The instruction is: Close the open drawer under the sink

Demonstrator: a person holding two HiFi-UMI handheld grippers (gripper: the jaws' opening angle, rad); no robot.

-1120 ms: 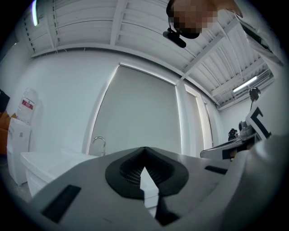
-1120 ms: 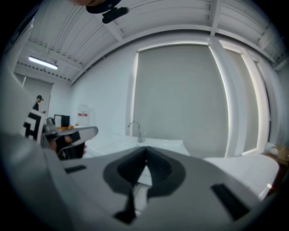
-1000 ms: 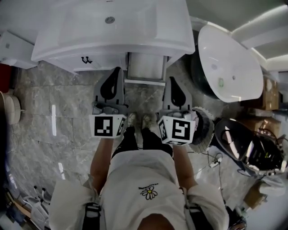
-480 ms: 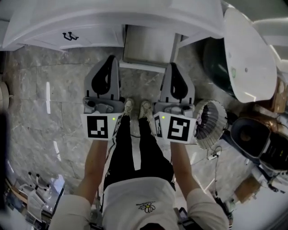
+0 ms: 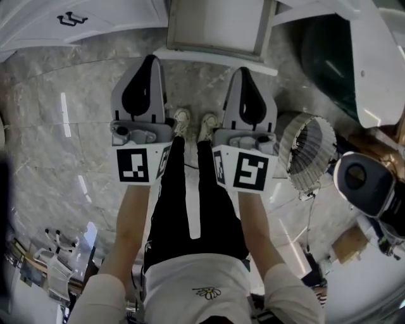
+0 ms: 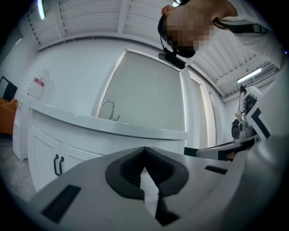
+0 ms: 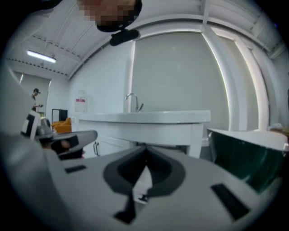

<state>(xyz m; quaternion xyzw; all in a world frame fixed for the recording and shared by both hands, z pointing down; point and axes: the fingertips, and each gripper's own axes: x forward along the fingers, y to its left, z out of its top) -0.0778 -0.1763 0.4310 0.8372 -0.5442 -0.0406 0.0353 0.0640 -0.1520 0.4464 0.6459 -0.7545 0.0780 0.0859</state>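
In the head view the open drawer [image 5: 215, 25] juts out from the white sink cabinet [image 5: 95, 19] at the top centre, its white front edge [image 5: 215, 61] facing me. My left gripper [image 5: 150, 61] points at the drawer front's left part and my right gripper [image 5: 245, 71] at its right part, both a short way off it. The jaws of both are shut with nothing between them. The left gripper view shows the left gripper [image 6: 144, 149] in front of the cabinet [image 6: 67, 149]. In the right gripper view the right gripper [image 7: 145, 146] hides most of the drawer under the counter [image 7: 149, 122].
A dark green tub [image 5: 342, 63] with a white rim stands to the right of the drawer. A round fan [image 5: 308, 152] and a black round device [image 5: 364, 180] sit on the marble floor [image 5: 63, 158] at the right. My shoes [image 5: 193, 123] are between the grippers.
Both grippers have sunk together toward the floor. The basin top has slid out of the head view, and the drawer now sits at its top edge.
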